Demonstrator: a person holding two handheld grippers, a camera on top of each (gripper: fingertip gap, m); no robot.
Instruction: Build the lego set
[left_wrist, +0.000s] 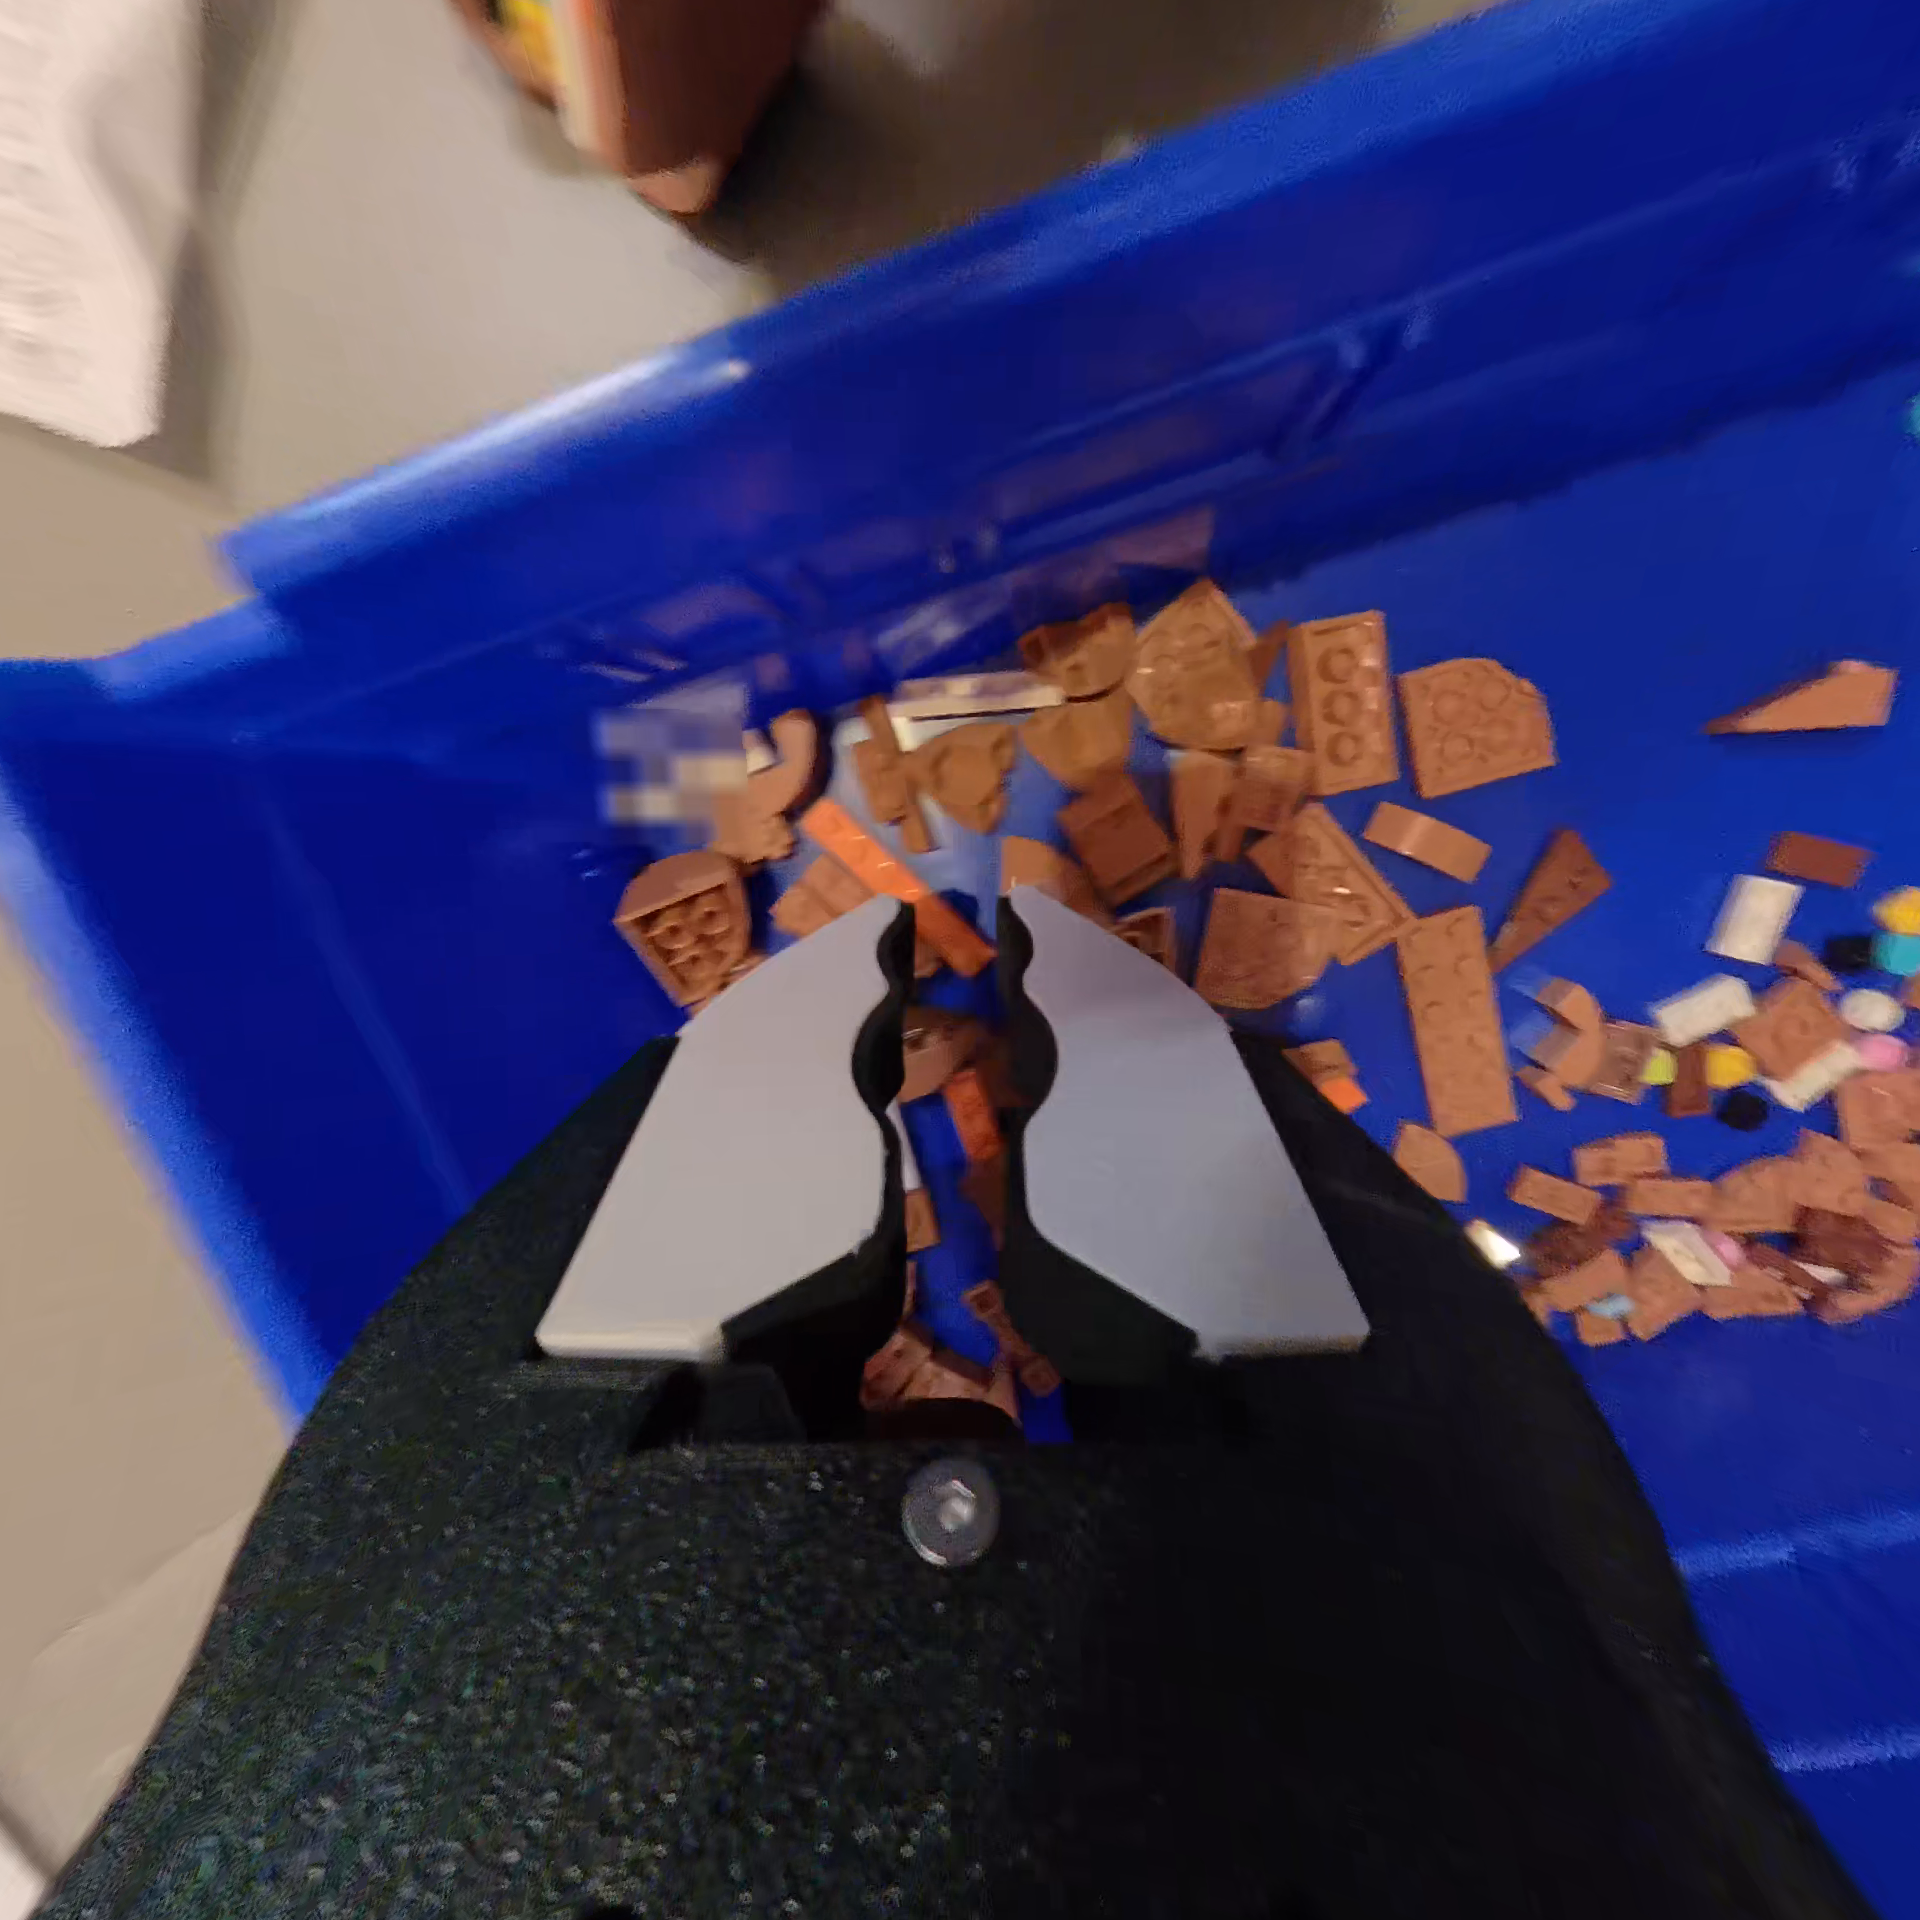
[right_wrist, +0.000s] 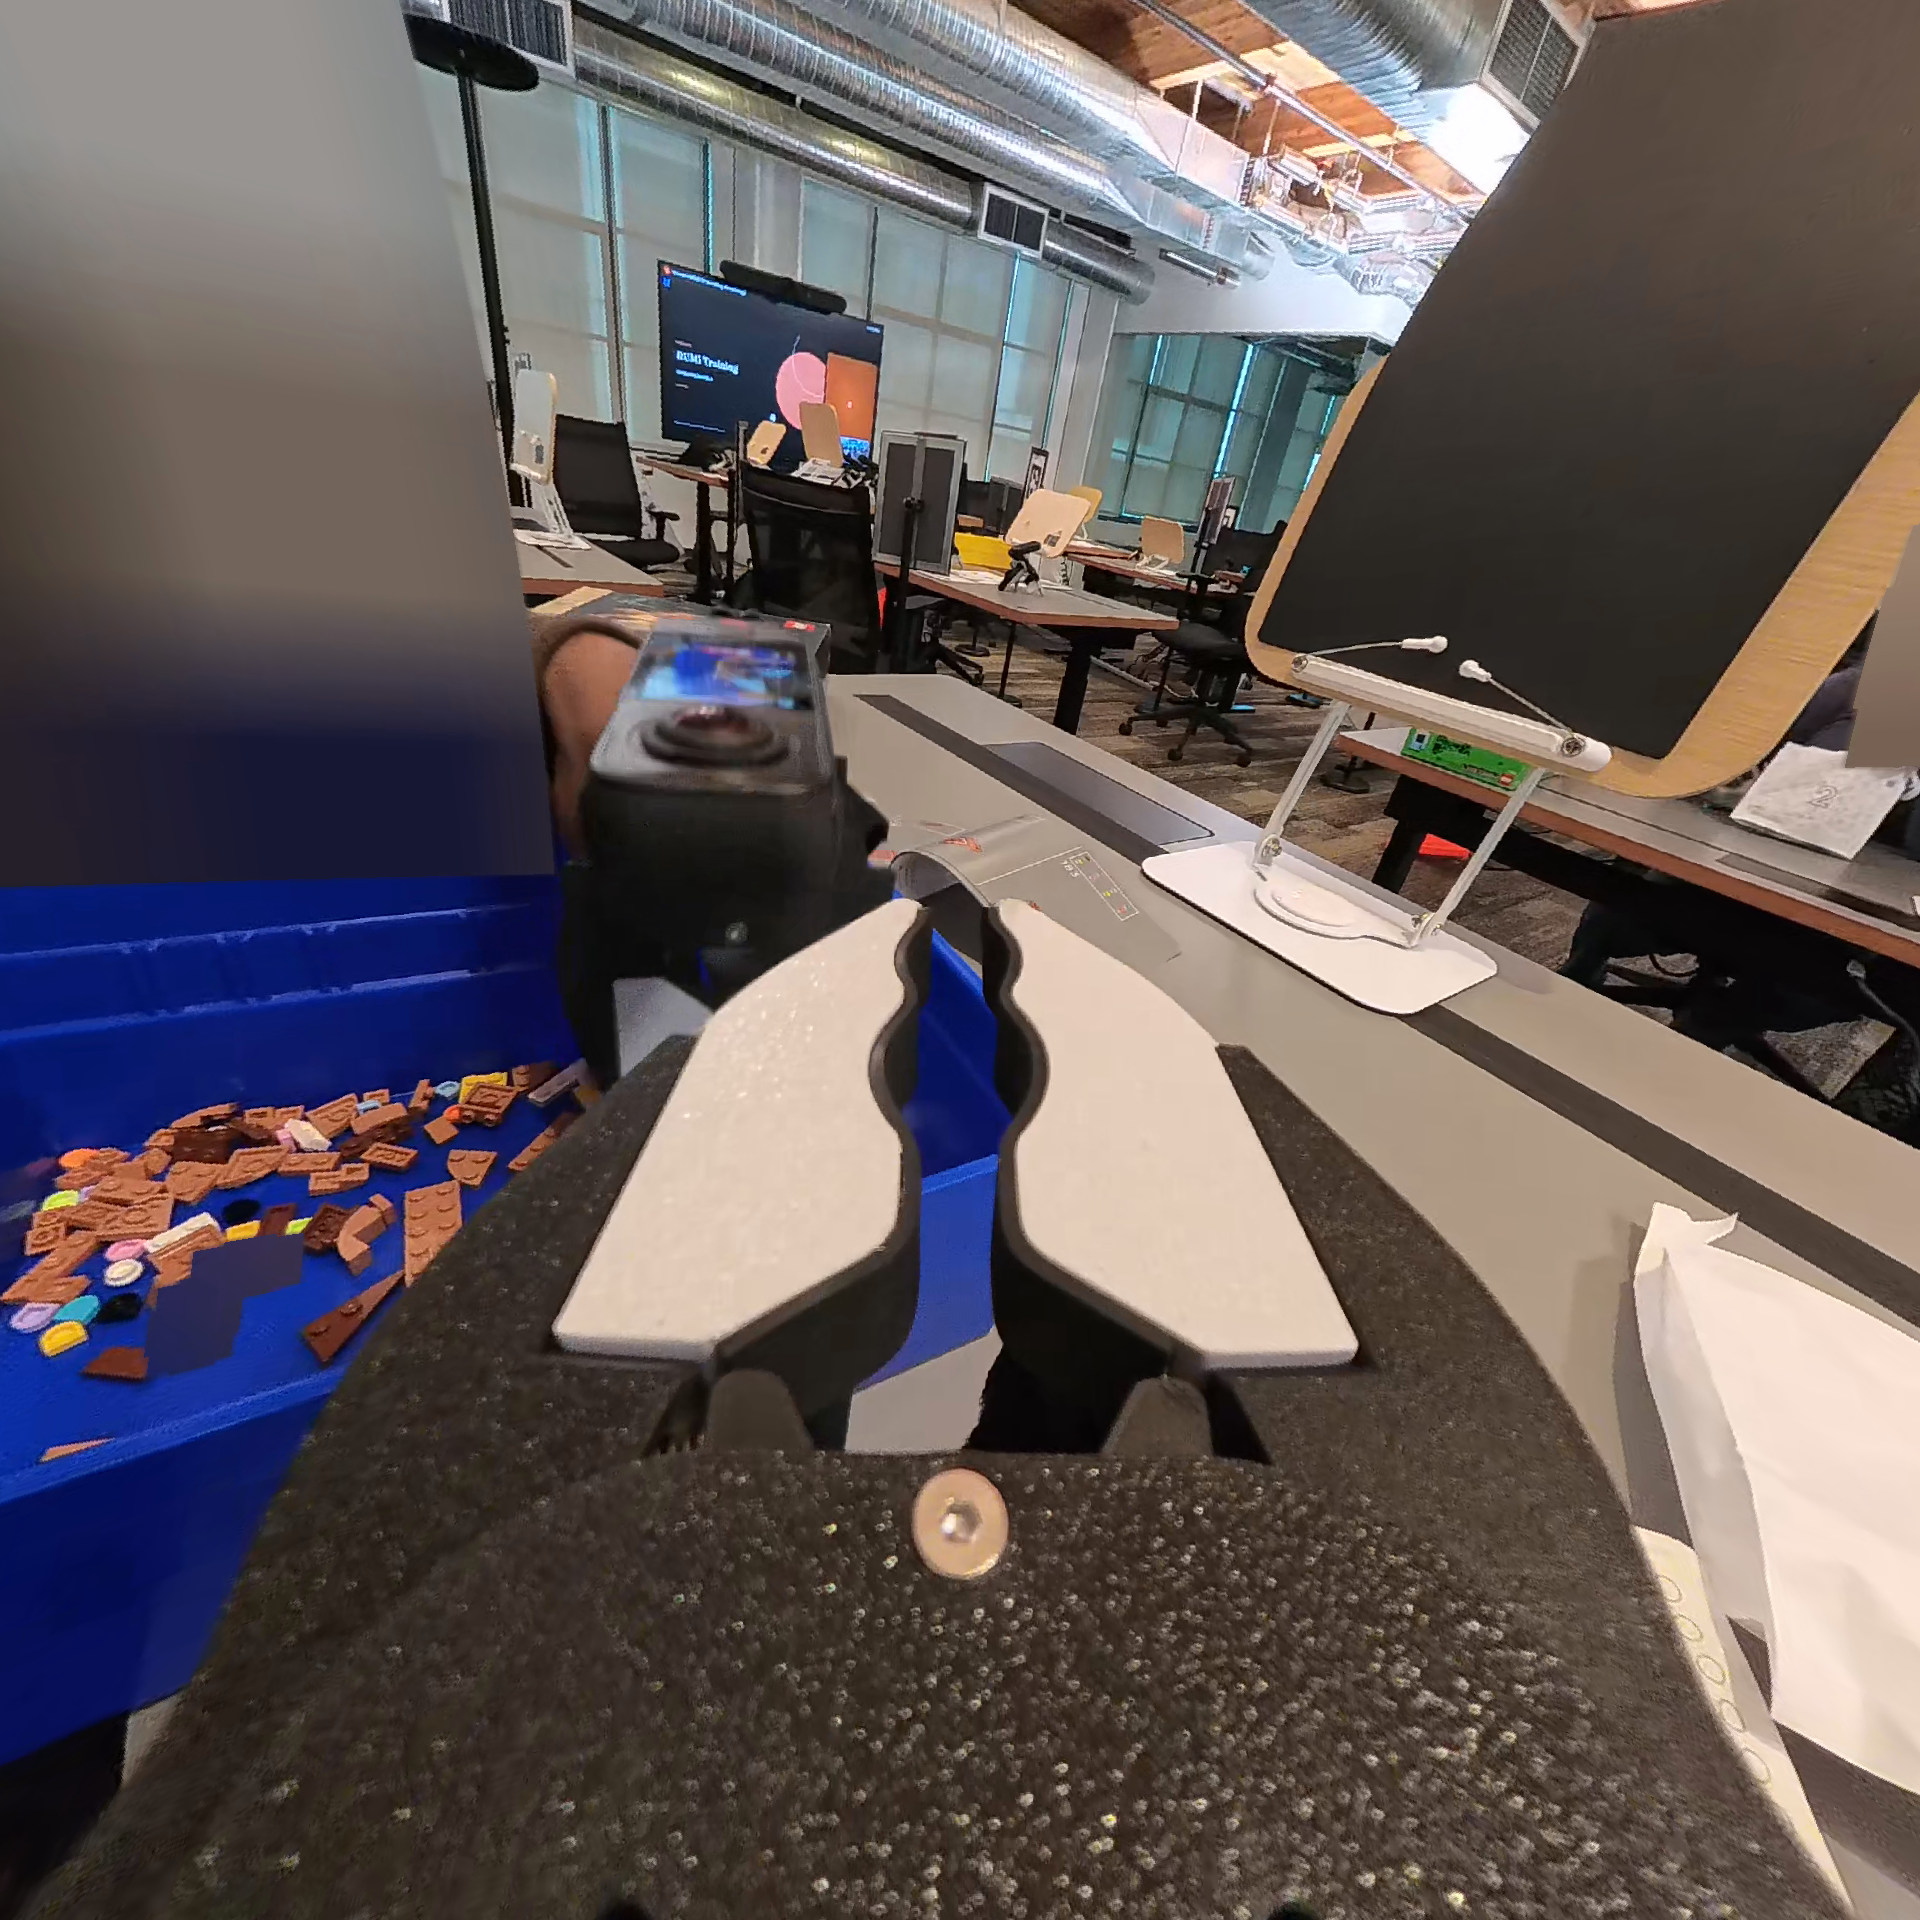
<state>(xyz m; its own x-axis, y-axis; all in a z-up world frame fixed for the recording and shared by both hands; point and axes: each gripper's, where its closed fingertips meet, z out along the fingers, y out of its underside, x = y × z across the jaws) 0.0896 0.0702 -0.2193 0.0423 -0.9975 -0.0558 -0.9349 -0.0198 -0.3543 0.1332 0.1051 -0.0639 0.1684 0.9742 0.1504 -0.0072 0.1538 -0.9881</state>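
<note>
- Left gripper (left_wrist: 954, 914) lowered into a blue bin (left_wrist: 1039, 436), tips just above a heap of loose lego pieces (left_wrist: 1226, 790) lying on the bin floor against its far wall.
- Jaws a narrow gap apart, gripping nothing; an orange plate (left_wrist: 894, 883) lying slantwise in the heap shows through the gap at the tips, contact not clear.
- Mostly tan and brown plates, wedges and curved bits in the heap, thickest right ahead of the tips and trailing off to the right.
- Farther right in the bin, smaller pieces in white, yellow, pink, black and teal (left_wrist: 1808, 997).
- Left wrist view motion-blurred; beyond the bin's far wall, a grey table (left_wrist: 416, 260) with a brown box (left_wrist: 665, 94) at the far edge.
- Right gripper (right_wrist: 958, 914) held above the near right corner of the bin, over the grey table surface, pointing away across the room.
- Its jaws likewise slightly apart, nothing between them.
- In the right wrist view, the same bin at left with its pieces scattered on the floor, and the other gripper's camera (right_wrist: 727, 717) above the bin's far right side.
- To the right on the table, a white stand (right_wrist: 1340, 914) carrying a tilted black board (right_wrist: 1621, 416).
- White paper bag (right_wrist: 1787, 1475) at the near right edge.
</note>
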